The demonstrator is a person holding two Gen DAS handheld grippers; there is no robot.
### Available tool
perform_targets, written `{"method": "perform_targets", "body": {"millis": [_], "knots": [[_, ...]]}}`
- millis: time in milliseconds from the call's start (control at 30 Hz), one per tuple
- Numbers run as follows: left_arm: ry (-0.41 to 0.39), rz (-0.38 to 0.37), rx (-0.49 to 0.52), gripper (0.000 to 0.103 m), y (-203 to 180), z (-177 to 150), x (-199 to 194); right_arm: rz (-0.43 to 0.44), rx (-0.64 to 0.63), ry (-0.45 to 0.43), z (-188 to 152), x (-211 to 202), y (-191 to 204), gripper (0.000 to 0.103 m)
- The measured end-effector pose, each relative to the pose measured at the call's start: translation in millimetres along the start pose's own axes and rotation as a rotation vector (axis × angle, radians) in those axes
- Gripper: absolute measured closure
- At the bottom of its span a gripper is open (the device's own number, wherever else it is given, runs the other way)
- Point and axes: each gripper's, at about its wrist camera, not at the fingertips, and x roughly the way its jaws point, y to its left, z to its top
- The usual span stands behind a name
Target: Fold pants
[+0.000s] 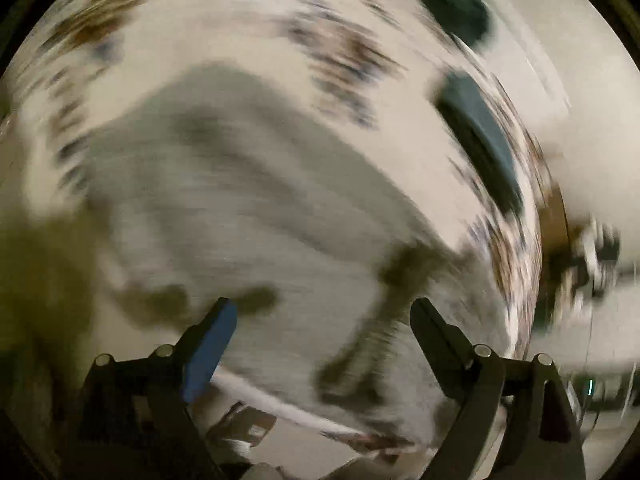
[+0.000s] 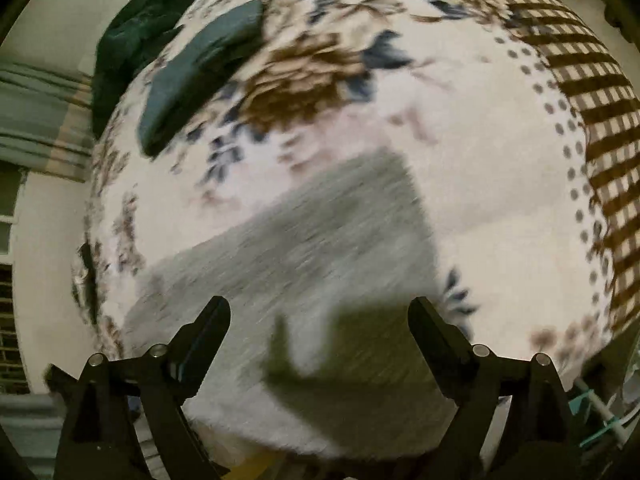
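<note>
Light grey pants (image 1: 248, 200) lie spread on a floral blanket; the left wrist view is heavily blurred by motion. My left gripper (image 1: 324, 320) is open and empty above the near part of the pants. In the right wrist view the grey pants (image 2: 304, 248) lie in front of the fingers, with dark gripper shadows on them. My right gripper (image 2: 320, 320) is open and empty just above the near end of the pants.
The cream blanket (image 2: 480, 128) has brown and blue flowers and a checked border (image 2: 592, 128). A folded teal garment (image 2: 200, 76) lies at the far left of it, also in the left wrist view (image 1: 480, 132). A dark green heap (image 2: 136, 36) sits beyond it.
</note>
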Motion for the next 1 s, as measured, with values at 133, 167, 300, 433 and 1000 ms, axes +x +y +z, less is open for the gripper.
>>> {"method": "perform_targets", "body": {"millis": [133, 167, 300, 433, 1000], "knots": [[-0.074, 0.025, -0.225, 0.015, 75.2, 23.5, -2.1, -0.015, -0.060, 0.041, -19.2, 12.7, 29.5, 0.011], [-0.097, 0.027, -0.246, 0.015, 87.1, 30.2, -0.6, -0.025, -0.074, 0.061, -23.1, 20.3, 36.7, 0.011], [-0.114, 0.035, -0.280, 0.015, 115.5, 52.1, 15.8, -0.045, -0.117, 0.084, -31.8, 43.6, 56.3, 0.011], [-0.126, 0.041, -0.342, 0.016, 131.2, 63.2, 32.7, -0.046, -0.130, 0.100, -33.0, 67.3, 71.2, 0.011], [-0.406, 0.021, 0.004, 0.085, 2.7, 44.6, -72.4, -0.014, -0.175, 0.109, -39.7, 78.2, 70.2, 0.011]]}}
